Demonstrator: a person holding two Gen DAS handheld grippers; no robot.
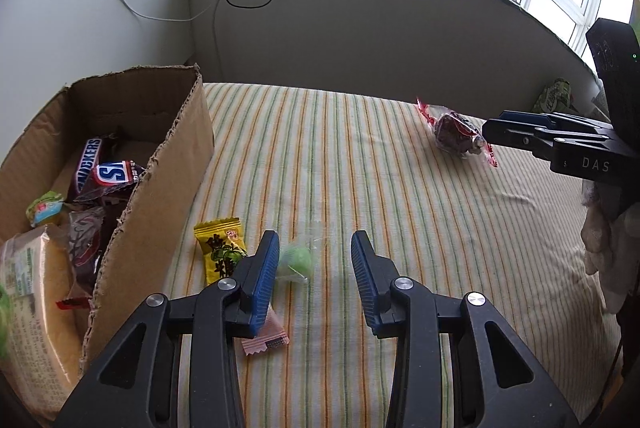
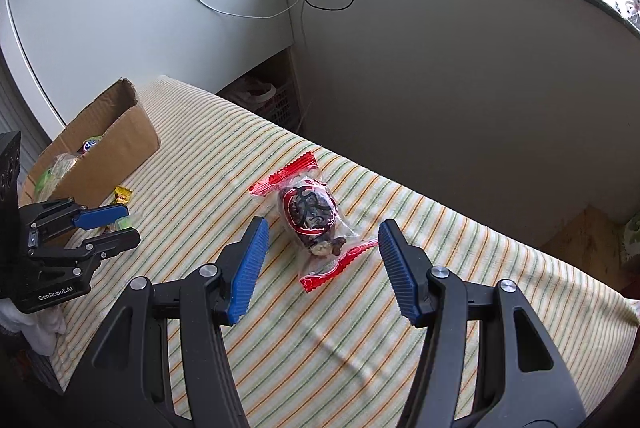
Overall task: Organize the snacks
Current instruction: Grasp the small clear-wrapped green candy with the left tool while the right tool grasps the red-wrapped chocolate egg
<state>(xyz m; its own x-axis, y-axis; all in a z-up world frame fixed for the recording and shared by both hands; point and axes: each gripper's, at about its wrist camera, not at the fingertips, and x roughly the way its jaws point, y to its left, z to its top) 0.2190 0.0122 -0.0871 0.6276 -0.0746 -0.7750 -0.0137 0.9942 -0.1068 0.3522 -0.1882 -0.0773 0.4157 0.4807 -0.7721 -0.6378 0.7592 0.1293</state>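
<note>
While the left gripper (image 1: 314, 260) jaws stand released around the green candy (image 1: 296, 262) beside the box (image 1: 160, 188), its slippery wrap may slide out. Right gripper (image 2: 322, 252), released, may pinch only the date pack's (image 2: 310, 214) tail.

We've got the box (image 1: 152, 188) at the cloth's (image 1: 400, 228) left edge, snack bars (image 1: 108, 174) inside; two flat packets (image 1: 220, 252) just right of it, small wrapped sweet (image 1: 296, 260) beside those, twist-wrapped snack (image 2: 308, 218) well apart to the right
</note>
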